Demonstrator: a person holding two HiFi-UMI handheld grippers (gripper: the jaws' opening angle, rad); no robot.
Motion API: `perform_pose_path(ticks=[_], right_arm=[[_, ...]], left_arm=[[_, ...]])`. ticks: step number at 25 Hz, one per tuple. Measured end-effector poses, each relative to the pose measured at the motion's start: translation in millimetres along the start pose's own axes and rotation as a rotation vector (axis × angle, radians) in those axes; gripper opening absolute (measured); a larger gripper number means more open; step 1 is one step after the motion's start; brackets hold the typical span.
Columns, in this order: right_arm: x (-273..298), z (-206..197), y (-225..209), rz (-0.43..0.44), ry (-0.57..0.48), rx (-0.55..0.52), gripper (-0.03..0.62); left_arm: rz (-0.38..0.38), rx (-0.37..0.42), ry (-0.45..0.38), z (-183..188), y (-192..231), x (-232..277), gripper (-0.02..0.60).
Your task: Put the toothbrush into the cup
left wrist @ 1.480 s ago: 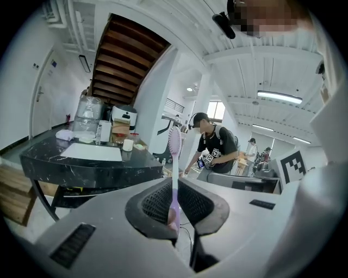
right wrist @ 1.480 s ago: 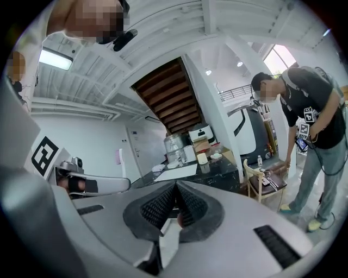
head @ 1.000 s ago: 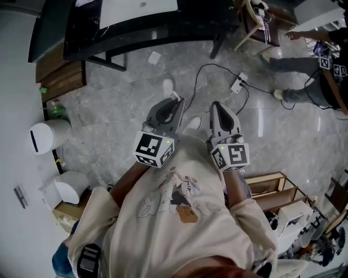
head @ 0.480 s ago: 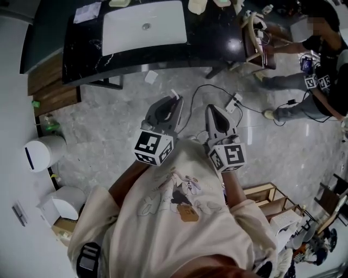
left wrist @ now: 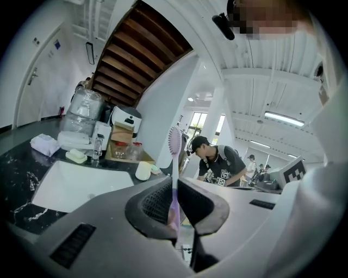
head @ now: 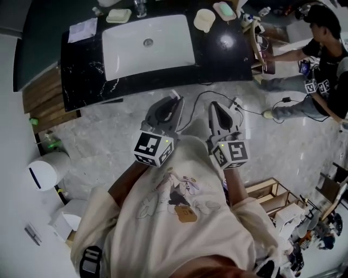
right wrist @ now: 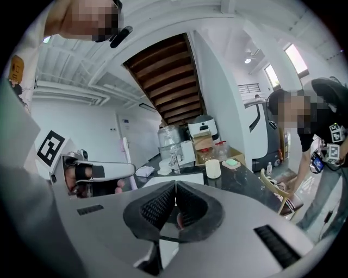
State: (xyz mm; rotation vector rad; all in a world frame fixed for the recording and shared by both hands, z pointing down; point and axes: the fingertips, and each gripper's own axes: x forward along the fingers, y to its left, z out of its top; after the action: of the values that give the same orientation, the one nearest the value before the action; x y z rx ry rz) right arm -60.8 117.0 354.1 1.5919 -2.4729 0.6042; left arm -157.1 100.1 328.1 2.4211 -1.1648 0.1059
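Black marble counter (head: 223, 49) ahead, white sink (head: 163, 51) sunk into it, and both grippers are out in front of the cream sweatshirt (head: 179, 217), side by side over the grey stone floor (head: 109, 130), just short of the counter's front edge.

Left gripper (head: 175, 99) first: its jaws are clamped on the toothbrush (left wrist: 174, 160). That's a pale pink-purple handle pinched between the dark ribbed pads, standing upright, with the bristle head poking up clear above the jaw tips.

Right gripper (head: 215, 105) now: the jaws are pressed together, pad against pad, with nothing between them.

And the cup (head: 204, 20)? It's a cream one, upright on the counter just right of the sink's back corner, well apart from the toothbrush. Right beside it sits a soap dish (head: 224, 10) holding a green bar. Behind the sink's left side there's a folded white cloth (head: 82, 30) on the marble.

Off to the right, another person (head: 326, 59) in a dark shirt bends over a wooden chair (head: 255, 38). A black cable (head: 204, 95) loops across the floor between the grippers and the counter.
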Motion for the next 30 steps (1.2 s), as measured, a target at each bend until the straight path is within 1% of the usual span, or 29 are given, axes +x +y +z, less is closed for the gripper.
perform_pose_path(ticks=[4,10,16,24,30], right_arm=[[18.7,4.9,-6.9,-0.042,0.004,0.016,0.018],[40.3,13.4,-26.4,-0.039,-0.001,0.024,0.018],[79.3,28.1,-68.5,-0.007,-0.010,0.009,0.018],[130.7,73.5,-120.8,0.062,-0.028,-0.002,0.018],[161.7,90.0,-160.3,0.083,-0.016,-0.001,0.018]], left_arm=[[-0.018,-0.008,0.019,6.7,22.0,16.1,0.038],[-0.029,0.012,0.026,16.2,30.8,49.1,0.038],[-0.015,0.025,0.021,28.3,39.4,101.7,0.038],[-0.006,0.042,0.005,57.8,44.8,186.6,0.038],[0.045,0.051,-0.003,77.3,60.6,240.2,0.038]])
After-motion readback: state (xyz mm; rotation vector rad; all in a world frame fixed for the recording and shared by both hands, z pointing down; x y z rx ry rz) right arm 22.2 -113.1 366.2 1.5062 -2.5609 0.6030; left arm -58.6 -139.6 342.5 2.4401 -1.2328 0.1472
